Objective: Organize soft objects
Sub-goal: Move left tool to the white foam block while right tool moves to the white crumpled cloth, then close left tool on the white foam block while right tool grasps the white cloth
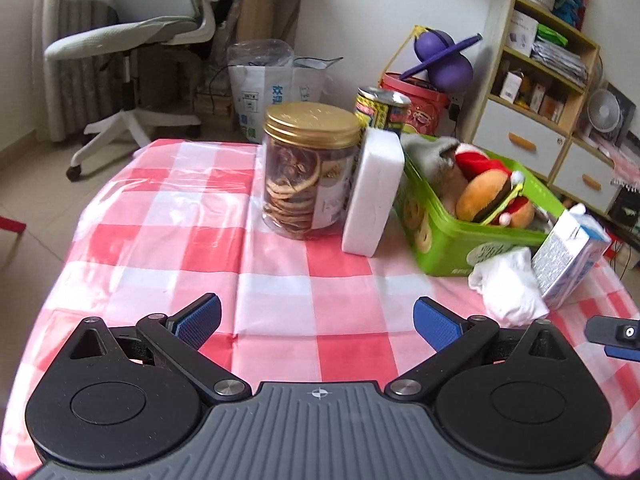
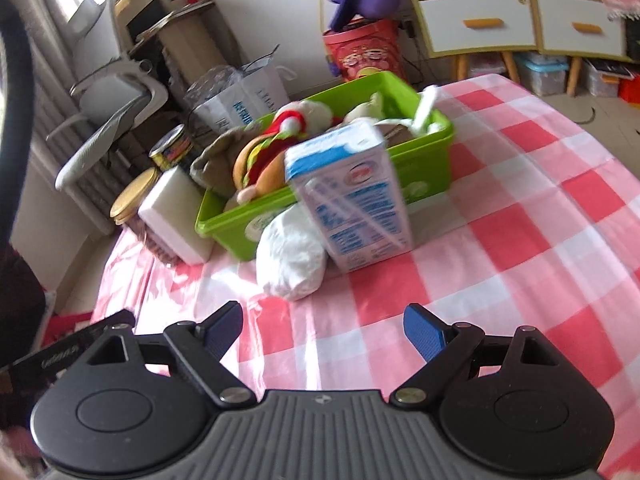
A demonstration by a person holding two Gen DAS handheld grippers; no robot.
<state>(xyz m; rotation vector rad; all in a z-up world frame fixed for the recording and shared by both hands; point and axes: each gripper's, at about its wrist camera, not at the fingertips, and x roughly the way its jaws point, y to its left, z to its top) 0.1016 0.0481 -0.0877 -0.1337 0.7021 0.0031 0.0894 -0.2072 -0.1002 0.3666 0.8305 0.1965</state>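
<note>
Spanning bare checked desk (image 1: 280,312), the left gripper (image 1: 317,318) is seen released; a white sock (image 1: 508,288) lies ahead-right beside the green bin (image 1: 436,236). Right gripper (image 2: 323,330): likewise released, sock (image 2: 292,256) directly ahead, against a milk carton (image 2: 352,200).

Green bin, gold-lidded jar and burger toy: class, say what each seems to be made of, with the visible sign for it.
Green bin: looks like moulded plastic, with smooth, slightly glossy walls and a rolled rim.
Gold-lidded jar: clear body, glass or plastic, since dried slices show through; the lid appears to be brushed metal with a ribbed edge.
Burger toy: plush fabric, matte, fuzzy and rounded.
</note>
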